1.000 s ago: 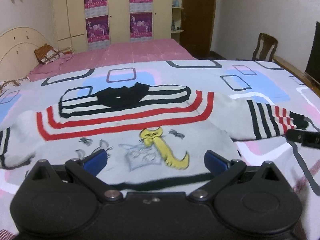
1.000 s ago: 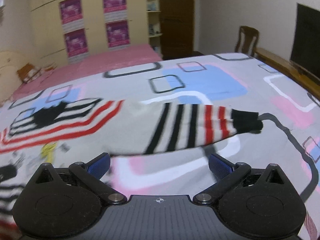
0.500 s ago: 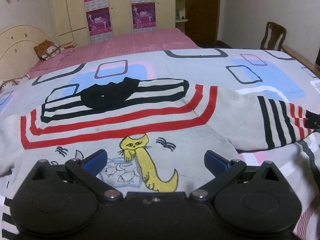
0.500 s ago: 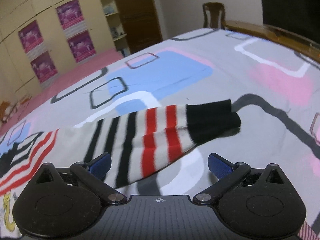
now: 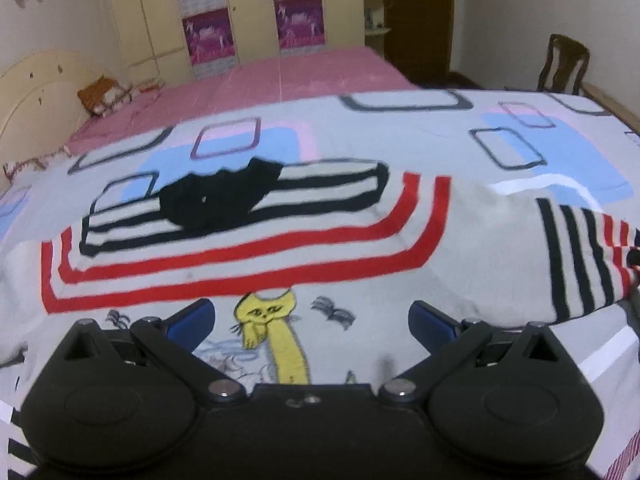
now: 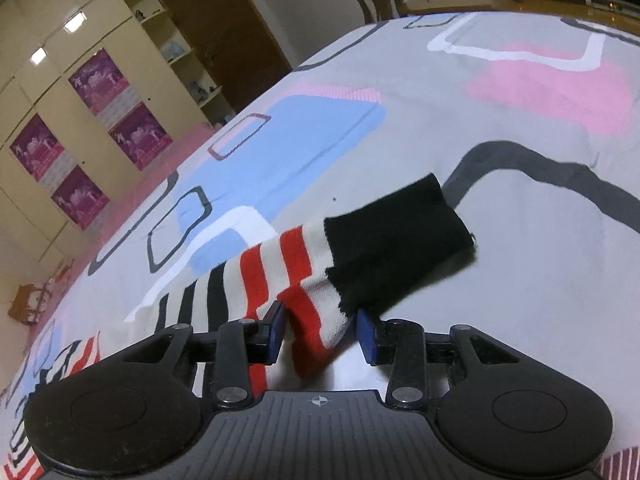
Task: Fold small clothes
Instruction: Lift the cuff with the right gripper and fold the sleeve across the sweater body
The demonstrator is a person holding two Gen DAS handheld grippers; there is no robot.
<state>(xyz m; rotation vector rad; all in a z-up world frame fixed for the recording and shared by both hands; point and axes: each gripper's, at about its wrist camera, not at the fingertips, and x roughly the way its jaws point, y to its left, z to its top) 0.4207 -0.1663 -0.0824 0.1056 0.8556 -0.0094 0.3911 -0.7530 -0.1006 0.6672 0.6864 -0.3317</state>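
1. Lying flat on the bed, the small grey knitted sweater with red and black stripes, a black collar and a yellow cat (image 5: 256,248) is what we see first.
2. We find its striped sleeve with the black cuff (image 6: 384,240) stretched out to the right and lifted at the end.
3. We see our right gripper (image 6: 322,330) pinching that sleeve just behind the cuff.
4. Our left gripper (image 5: 312,320) hovers spread wide over the cat, grasping nothing.
5. Beneath lies the grey bedsheet patterned with blue and pink squares (image 6: 520,120).
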